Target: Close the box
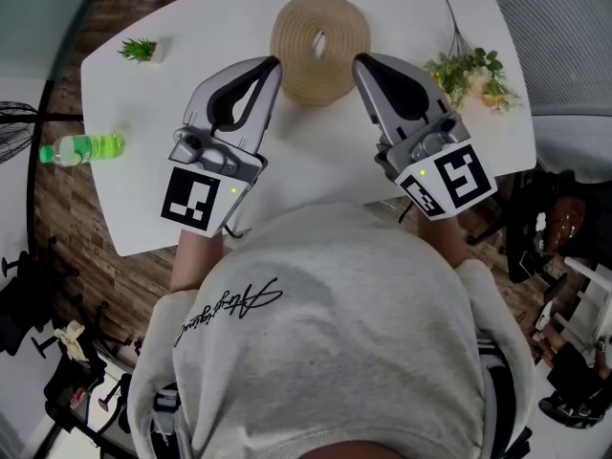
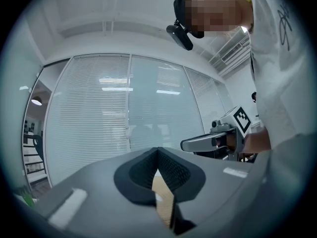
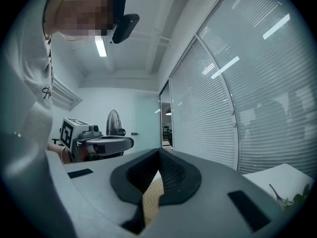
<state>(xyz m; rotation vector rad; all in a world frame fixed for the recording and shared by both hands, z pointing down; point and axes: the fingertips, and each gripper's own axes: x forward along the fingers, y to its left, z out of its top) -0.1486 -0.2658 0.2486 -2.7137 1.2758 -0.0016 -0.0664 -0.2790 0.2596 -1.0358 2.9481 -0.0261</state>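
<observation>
A round woven straw box (image 1: 320, 41) with a small slit in the middle of its top sits at the far side of the white table (image 1: 316, 170). My left gripper (image 1: 273, 63) hovers just left of the box with its jaws pressed together and nothing between them. My right gripper (image 1: 358, 60) mirrors it just right of the box, also shut and empty. In the left gripper view the closed jaws (image 2: 158, 150) show a sliver of the box (image 2: 163, 202) below them, and the right gripper (image 2: 184, 145) appears beyond. The right gripper view shows its closed jaws (image 3: 159, 150) over the box (image 3: 151, 198).
A green bottle (image 1: 81, 149) lies at the table's left edge. A small potted plant (image 1: 140, 50) stands at the far left corner, and a flower sprig (image 1: 473, 73) lies at the right. Chairs and clutter surround the table on the wooden floor.
</observation>
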